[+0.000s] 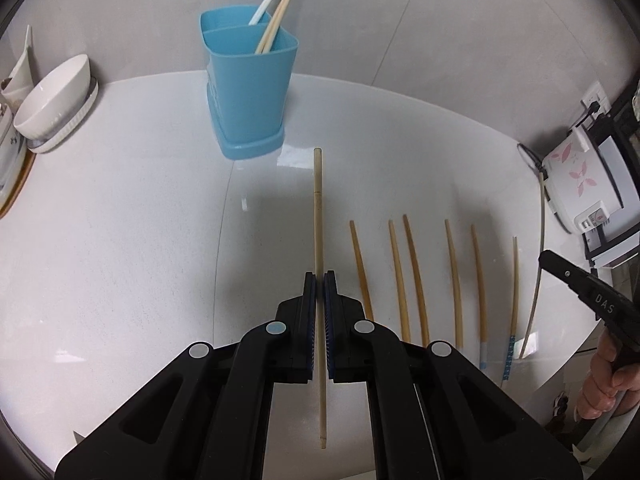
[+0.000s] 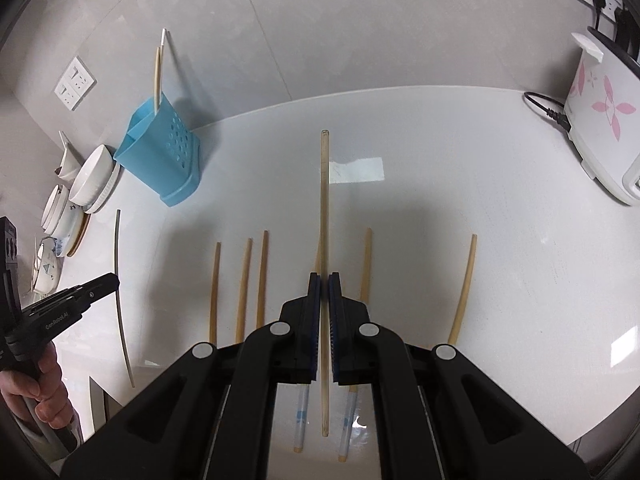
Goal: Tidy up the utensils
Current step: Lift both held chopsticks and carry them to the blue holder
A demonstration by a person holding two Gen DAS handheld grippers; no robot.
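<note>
My left gripper [image 1: 319, 278] is shut on a bamboo chopstick [image 1: 318, 200] held above the white counter, pointing toward the blue utensil holder [image 1: 248, 92]. The holder has a white utensil and two chopsticks [image 1: 280, 20] standing in it. My right gripper [image 2: 324, 280] is shut on another bamboo chopstick [image 2: 324, 184], held above several chopsticks [image 2: 262, 276] lying in a row on the counter. The same row [image 1: 416, 272] shows right of my left gripper. The holder also shows at the left in the right wrist view [image 2: 160, 152].
Stacked white bowls and plates [image 1: 52, 104] stand left of the holder. A white rice cooker [image 2: 600, 128] with pink flowers and a black cord stands at the right, against the wall. The right gripper [image 1: 592, 296] shows at the left view's right edge.
</note>
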